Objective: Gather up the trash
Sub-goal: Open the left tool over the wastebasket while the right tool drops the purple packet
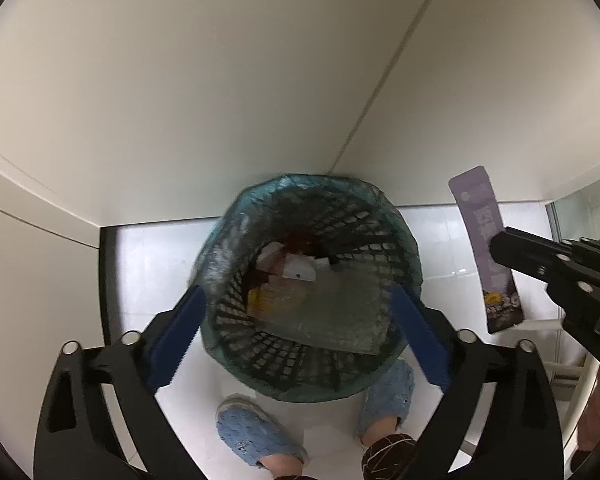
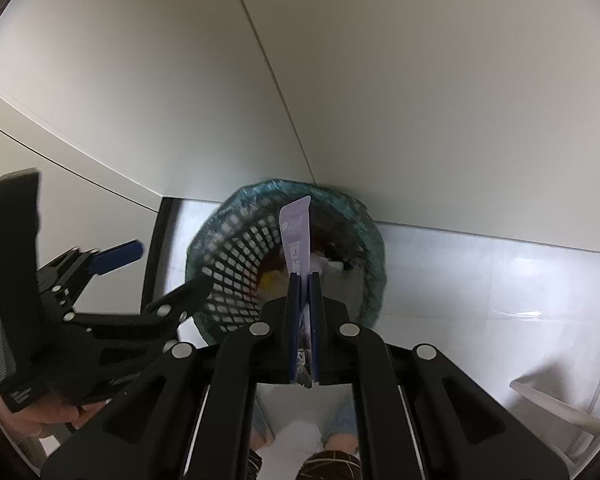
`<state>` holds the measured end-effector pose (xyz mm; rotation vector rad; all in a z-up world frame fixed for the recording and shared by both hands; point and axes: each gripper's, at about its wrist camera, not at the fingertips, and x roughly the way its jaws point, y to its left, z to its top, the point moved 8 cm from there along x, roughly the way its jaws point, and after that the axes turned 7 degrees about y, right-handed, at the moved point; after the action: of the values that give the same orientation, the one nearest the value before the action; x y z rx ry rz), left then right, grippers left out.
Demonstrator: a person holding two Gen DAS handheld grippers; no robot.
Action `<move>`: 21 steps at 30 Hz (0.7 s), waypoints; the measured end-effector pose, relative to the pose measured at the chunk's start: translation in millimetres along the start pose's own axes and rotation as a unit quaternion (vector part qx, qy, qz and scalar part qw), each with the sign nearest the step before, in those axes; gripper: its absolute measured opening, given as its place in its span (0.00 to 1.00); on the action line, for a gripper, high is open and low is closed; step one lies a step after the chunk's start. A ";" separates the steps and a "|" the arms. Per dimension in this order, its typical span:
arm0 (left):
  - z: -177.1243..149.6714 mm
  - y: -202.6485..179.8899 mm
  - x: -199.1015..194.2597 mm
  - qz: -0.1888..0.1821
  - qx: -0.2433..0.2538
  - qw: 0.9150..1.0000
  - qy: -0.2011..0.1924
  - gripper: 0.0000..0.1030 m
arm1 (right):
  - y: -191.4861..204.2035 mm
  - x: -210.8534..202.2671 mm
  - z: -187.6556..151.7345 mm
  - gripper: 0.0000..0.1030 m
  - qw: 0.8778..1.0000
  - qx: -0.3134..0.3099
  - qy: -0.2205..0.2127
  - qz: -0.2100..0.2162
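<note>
My left claw (image 1: 298,332) stands spread wide with nothing between its blue pads, poised right over the mouth of the lined waste basket (image 1: 400,240) on the tiled floor. My right claw (image 2: 304,280) is clamped on a purple wrapper (image 2: 296,232), held upright above the rim. I judge this the drop-off step: next, centre the wrapper over the opening and release.
</note>
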<state>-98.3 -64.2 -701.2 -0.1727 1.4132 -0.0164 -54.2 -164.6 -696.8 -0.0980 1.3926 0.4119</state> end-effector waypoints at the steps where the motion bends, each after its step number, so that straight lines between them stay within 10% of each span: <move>1: -0.4 4.4 -2.3 0.002 -0.004 1.000 -0.001 0.94 | 3.7 3.6 1.3 0.04 1.000 -0.001 0.000 0.002; 18: -15.6 69.6 -15.6 0.027 -0.043 0.999 0.007 0.94 | 34.3 36.1 1.5 0.08 1.000 -0.022 0.000 -0.001; 21: -17.1 70.9 -19.0 0.029 -0.043 0.999 0.007 0.94 | 35.5 28.5 1.3 0.26 1.000 -0.022 -0.002 -0.002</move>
<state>-124.6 6.1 -694.3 -0.2028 1.4335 0.0904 -61.6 -124.9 -718.0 -0.1361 1.3798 0.4392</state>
